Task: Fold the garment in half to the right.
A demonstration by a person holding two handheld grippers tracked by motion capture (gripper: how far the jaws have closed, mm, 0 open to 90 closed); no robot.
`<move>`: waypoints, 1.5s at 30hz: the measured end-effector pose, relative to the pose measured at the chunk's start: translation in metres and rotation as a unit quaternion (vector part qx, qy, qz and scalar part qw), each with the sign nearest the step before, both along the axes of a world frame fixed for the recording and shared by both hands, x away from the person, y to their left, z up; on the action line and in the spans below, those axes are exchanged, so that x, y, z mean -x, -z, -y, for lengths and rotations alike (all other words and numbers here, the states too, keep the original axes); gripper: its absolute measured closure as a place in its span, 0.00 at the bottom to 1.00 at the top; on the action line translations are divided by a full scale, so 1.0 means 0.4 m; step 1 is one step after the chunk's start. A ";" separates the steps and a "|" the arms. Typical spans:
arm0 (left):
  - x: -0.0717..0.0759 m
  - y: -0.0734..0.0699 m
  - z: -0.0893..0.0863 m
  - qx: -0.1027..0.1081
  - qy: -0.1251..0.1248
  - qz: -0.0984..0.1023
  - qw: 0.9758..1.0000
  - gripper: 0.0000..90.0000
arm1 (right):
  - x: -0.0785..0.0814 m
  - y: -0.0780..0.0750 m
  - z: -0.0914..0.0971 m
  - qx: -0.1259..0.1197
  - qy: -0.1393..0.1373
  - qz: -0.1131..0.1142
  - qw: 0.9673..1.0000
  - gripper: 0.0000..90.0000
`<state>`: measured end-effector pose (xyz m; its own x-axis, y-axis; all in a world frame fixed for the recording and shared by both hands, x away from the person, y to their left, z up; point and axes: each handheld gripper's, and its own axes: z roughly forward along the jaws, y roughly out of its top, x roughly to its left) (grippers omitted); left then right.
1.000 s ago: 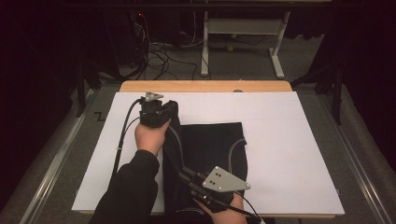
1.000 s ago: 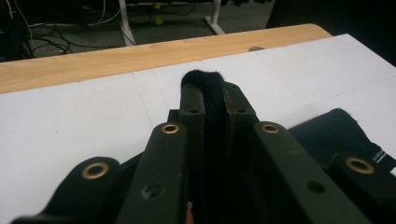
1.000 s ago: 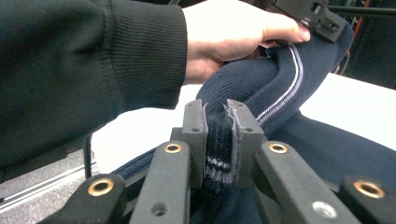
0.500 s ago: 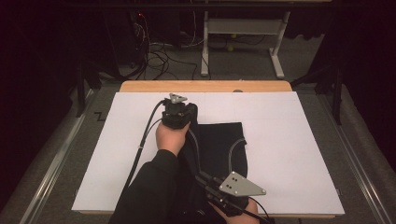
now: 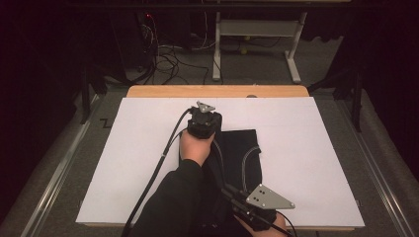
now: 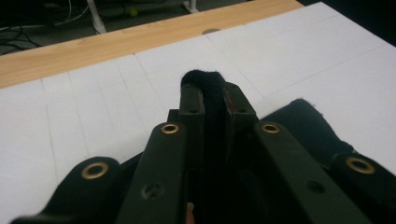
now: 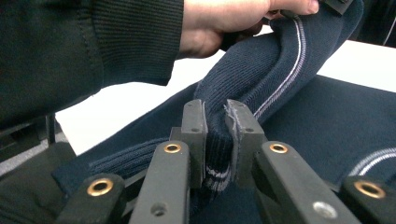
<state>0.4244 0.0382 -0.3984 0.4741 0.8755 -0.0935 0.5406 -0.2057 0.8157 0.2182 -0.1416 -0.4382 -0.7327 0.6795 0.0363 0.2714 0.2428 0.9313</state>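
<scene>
Garment (image 5: 242,153) edge, white table (image 5: 306,148) around

Both hand-held grippers carried the garment (image 5: 242,153) rightward.

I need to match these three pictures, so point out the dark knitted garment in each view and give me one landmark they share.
High view: the dark knitted garment lies at centre, toward the near edge of the white table top.
Left gripper view: a fold of it is pinched between the left tongs, more at right.
Right gripper view: it spans the middle and right, clamped in the right tongs.
Shared landmark: the white table top.
</scene>
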 end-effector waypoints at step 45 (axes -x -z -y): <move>0.037 0.032 0.076 0.039 0.092 0.010 0.995 0.22 | 0.005 0.022 0.153 -0.011 0.066 -0.023 0.997 0.59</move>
<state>0.4097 0.0079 -0.4111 0.6280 0.7641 -0.1473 0.4838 -0.2351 0.8430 0.2162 -0.2026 -0.4471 -0.6337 0.7689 0.0847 0.3426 0.1807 0.9219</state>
